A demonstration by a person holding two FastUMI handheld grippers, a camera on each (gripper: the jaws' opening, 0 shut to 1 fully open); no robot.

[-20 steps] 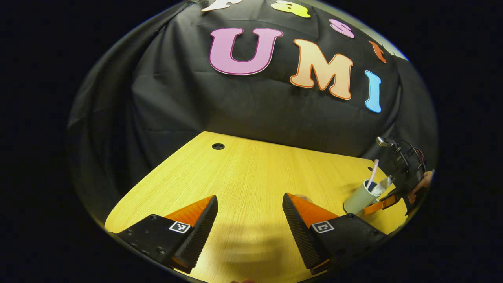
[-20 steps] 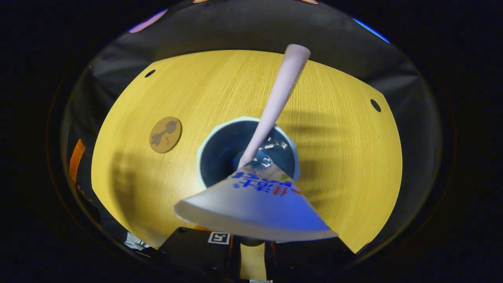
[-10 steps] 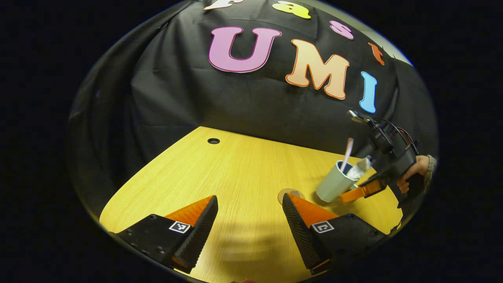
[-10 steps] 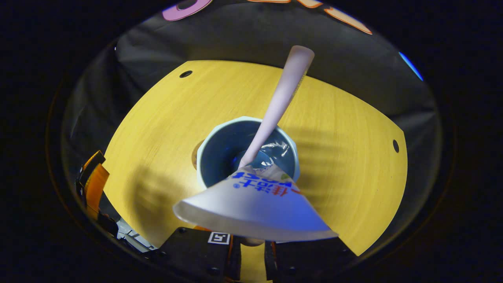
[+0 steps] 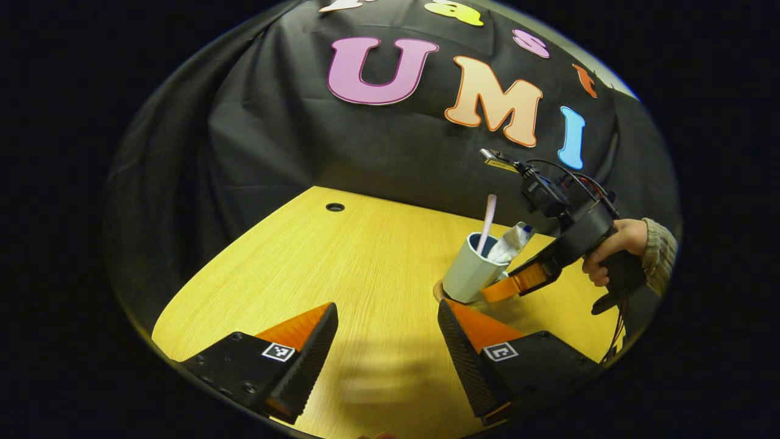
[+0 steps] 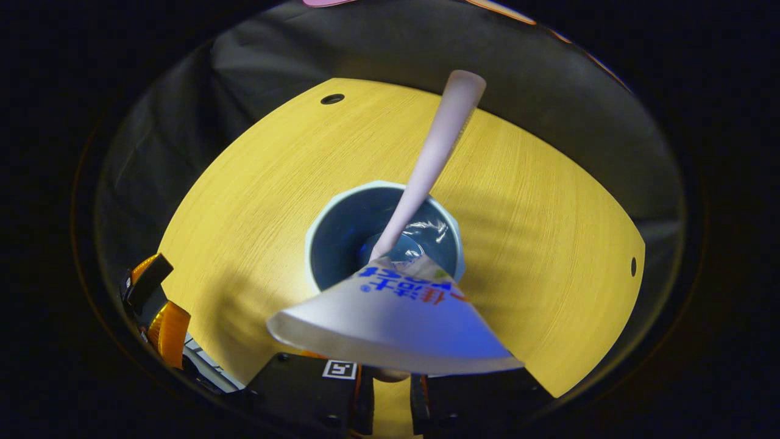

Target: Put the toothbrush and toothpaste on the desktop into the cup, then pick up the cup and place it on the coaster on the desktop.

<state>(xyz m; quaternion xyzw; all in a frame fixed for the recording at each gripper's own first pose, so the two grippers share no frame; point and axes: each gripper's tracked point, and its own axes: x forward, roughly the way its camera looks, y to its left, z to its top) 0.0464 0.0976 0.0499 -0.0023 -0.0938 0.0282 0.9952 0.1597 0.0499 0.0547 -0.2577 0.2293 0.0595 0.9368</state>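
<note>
In the left gripper view, the cup [image 5: 470, 271] hides most of the coaster [image 5: 437, 289]. In the right gripper view, the toothpaste [image 6: 393, 322] covers the right gripper's fingers [image 6: 359, 390]; the toothbrush [image 6: 434, 152] head is hidden inside the cup.

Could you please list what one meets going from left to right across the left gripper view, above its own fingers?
Desk hole → cup → toothbrush → toothpaste → right gripper → hand.
</note>
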